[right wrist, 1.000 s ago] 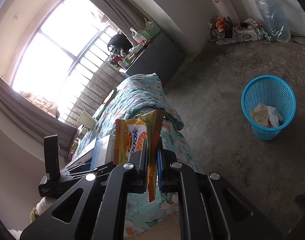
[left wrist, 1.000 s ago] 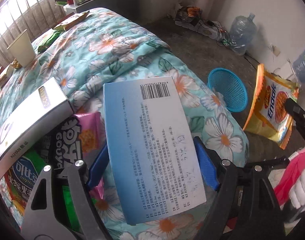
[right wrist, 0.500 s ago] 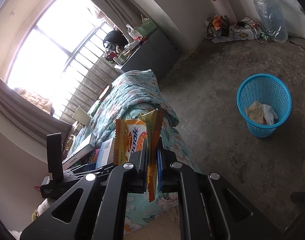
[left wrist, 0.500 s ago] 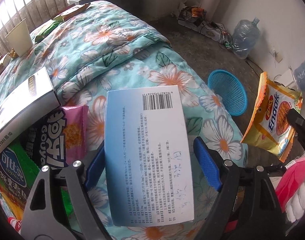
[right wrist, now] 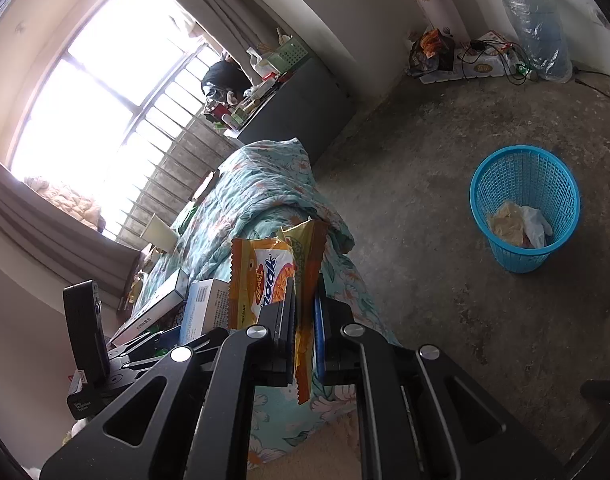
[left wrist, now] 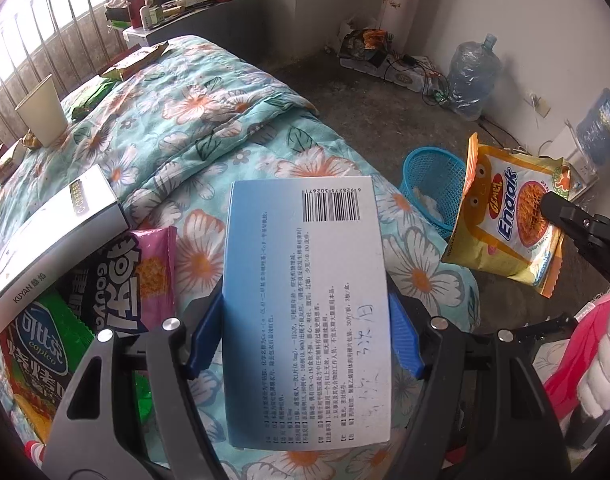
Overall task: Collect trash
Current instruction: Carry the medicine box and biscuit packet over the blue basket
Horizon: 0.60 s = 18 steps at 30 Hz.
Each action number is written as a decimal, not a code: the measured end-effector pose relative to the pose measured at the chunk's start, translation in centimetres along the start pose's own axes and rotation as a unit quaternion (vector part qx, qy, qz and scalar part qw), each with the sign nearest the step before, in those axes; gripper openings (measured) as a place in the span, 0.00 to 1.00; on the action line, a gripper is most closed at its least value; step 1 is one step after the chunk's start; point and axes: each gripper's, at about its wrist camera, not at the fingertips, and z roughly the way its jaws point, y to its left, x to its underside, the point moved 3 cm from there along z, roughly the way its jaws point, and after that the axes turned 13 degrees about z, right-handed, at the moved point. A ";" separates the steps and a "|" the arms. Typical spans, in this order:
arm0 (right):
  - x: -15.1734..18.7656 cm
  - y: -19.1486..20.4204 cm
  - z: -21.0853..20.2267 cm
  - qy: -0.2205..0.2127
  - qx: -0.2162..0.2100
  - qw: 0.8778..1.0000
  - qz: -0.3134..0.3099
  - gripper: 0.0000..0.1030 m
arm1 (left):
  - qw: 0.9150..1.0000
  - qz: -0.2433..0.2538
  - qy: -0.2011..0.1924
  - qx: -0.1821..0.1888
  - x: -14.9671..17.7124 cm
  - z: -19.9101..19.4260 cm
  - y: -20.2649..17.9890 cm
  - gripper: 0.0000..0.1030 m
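A blue-and-white carton (left wrist: pixel 301 240) with a barcode lies on the floral quilt (left wrist: pixel 209 120). It sits between the blue pads of my left gripper (left wrist: pixel 305 302), whose jaws are closing; both pads touch its long edges. My right gripper (right wrist: pixel 303 296) is shut on a yellow Enaak noodle packet (right wrist: pixel 265 272), held in the air beside the bed. The left wrist view shows this packet (left wrist: pixel 509 220) at the right. A blue mesh basket (right wrist: pixel 521 256) with some rubbish inside stands on the concrete floor, and its rim (left wrist: pixel 429 172) shows behind the bed edge.
Left of the carton lie a black-and-pink snack packet (left wrist: pixel 117 276), a green one (left wrist: pixel 41 344) and a white box (left wrist: pixel 53 232). A paper cup (left wrist: pixel 41 112) and more wrappers sit further up the bed. A water bottle (left wrist: pixel 471 76) and cables line the wall.
The left jaws have come in from clear gaps to touch the carton's edges. The left view has tilted slightly, showing more of the room. The right gripper and its packet have stayed put.
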 end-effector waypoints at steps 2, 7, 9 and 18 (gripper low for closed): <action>0.0 0.0 0.0 -0.001 0.000 1.000 0.000 0.08 | 1.000 0.005 -0.004 -0.004 -0.1 -0.3 -0.2 0.65; 0.0 -0.2 -0.5 -0.006 -0.004 1.000 0.002 0.08 | 1.000 0.020 -0.013 -0.017 -0.3 -0.9 -1.0 0.65; -0.1 -0.4 -0.7 -0.007 -0.006 1.000 0.004 0.08 | 0.999 0.025 -0.017 -0.022 -0.3 -1.1 -1.3 0.65; -0.3 -1.4 -1.5 -0.013 -0.017 1.000 0.013 0.08 | 0.998 0.046 -0.032 -0.042 -0.9 -2.0 -2.5 0.65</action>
